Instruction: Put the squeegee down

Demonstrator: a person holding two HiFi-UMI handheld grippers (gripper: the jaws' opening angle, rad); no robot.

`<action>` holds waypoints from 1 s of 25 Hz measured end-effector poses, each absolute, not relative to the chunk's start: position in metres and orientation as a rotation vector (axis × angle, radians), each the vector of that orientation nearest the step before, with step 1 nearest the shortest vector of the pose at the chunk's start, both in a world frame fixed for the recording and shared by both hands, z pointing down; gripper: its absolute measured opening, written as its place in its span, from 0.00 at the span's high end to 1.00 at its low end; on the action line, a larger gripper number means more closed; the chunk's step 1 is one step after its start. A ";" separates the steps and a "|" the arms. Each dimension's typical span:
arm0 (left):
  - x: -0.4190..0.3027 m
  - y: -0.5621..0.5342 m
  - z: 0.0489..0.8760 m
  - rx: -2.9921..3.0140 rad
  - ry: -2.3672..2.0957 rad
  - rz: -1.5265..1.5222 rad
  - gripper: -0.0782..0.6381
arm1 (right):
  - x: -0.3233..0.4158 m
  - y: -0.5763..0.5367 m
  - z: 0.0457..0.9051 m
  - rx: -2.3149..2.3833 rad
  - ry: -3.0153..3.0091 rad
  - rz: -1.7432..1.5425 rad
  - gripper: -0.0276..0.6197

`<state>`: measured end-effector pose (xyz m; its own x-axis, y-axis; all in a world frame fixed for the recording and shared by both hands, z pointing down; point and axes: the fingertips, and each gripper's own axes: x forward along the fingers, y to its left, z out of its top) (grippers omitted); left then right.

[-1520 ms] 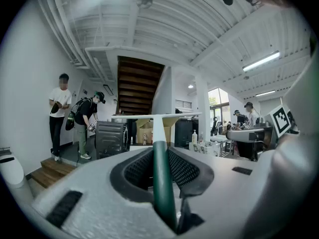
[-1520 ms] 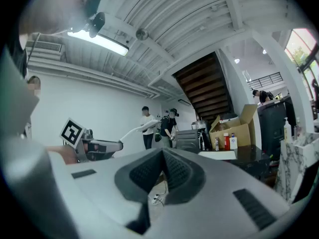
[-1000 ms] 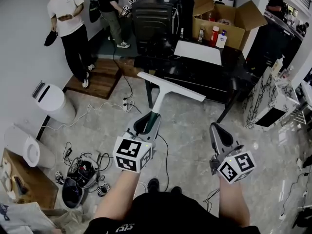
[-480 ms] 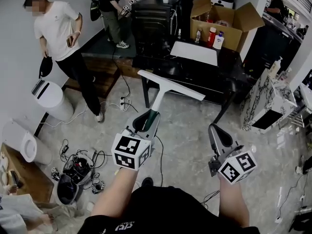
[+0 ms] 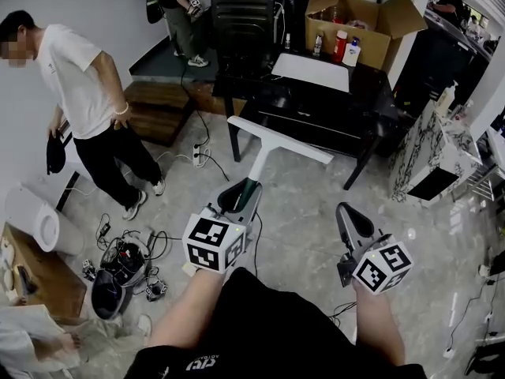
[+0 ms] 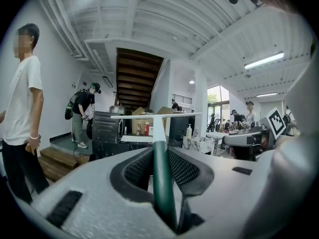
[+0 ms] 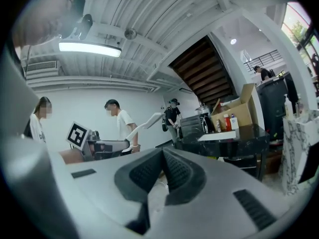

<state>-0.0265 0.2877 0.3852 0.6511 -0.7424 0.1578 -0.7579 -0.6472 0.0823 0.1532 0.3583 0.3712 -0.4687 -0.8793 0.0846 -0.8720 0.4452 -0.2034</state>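
Looking down in the head view, the left tongs [image 5: 235, 201] hold the squeegee [image 5: 268, 139] above the floor, blade at twelve o'clock, short of the black worktop [image 5: 339, 105]. The right tongs [image 5: 353, 221] sit at three o'clock. The left gripper view shows them clamped on the green handle. The right gripper view shows jaws together, empty.
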 end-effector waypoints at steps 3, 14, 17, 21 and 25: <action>-0.025 0.287 0.395 2.705 -1.252 0.181 0.75 | 0.158 0.359 0.382 -1.600 2.635 -0.387 0.95; -0.028 0.229 0.390 2.727 -1.258 0.150 0.75 | 0.157 0.303 0.373 -1.594 2.636 -0.358 0.95; -0.032 0.198 0.390 2.725 -1.255 0.138 0.75 | 0.154 0.271 0.371 -1.602 2.636 -0.358 0.95; -0.039 0.146 0.389 2.723 -1.263 0.135 0.75 | 0.143 0.216 0.374 -1.588 2.660 -0.372 0.95; -0.038 0.090 0.387 2.734 -1.242 0.153 0.75 | 0.133 0.162 0.374 -1.581 2.667 -0.385 0.95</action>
<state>-0.0384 0.0904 0.3874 0.6551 -0.7410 0.1474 -0.7546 -0.6512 0.0801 0.1334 0.1616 0.3739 -0.4874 -0.8662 0.1098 -0.8619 0.4572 -0.2194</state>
